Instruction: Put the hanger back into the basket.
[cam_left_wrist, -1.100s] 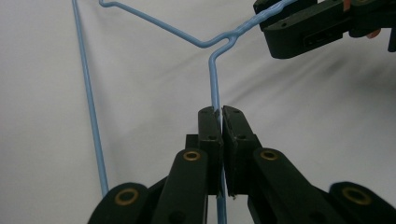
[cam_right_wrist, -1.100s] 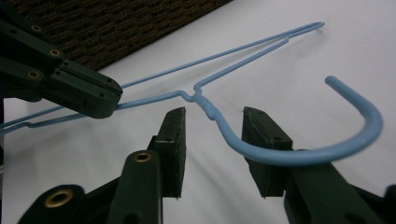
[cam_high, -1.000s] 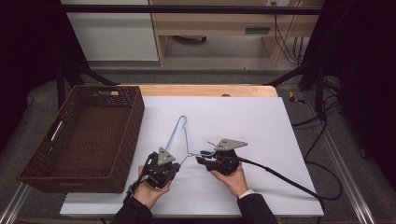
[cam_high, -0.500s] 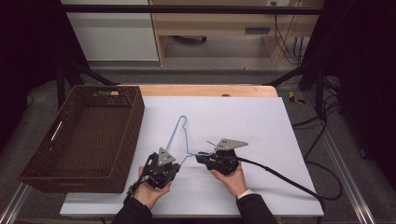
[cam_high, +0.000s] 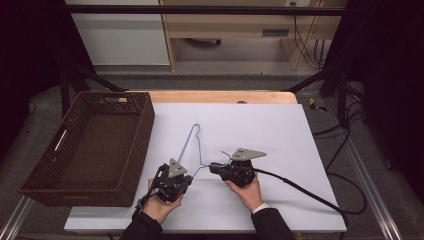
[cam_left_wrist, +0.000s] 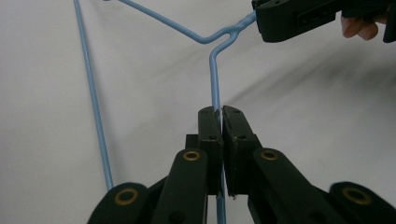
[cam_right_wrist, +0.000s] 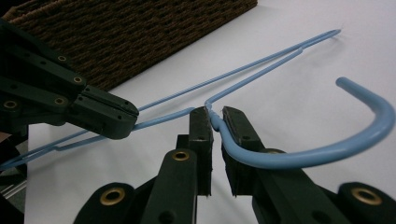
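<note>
On the tabletop (cam_high: 280, 130) a basket (cam_high: 90, 145) stands at the left edge. Just right of it lies a wire hanger (cam_high: 194, 147), its long end reaching toward the far side and its hook toward the near side. The left tongs (cam_high: 186, 176) sit at the near left, clamped on one hanger arm. The right tongs (cam_high: 214, 165) sit just right of them, closed on the neck below the hook. A cable (cam_high: 310, 192) trails off to the right.

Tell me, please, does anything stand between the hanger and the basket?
Nothing visible does. The blue hanger, held by the left gripper and the right gripper, lies beside the wicker basket, with bare table between.
</note>
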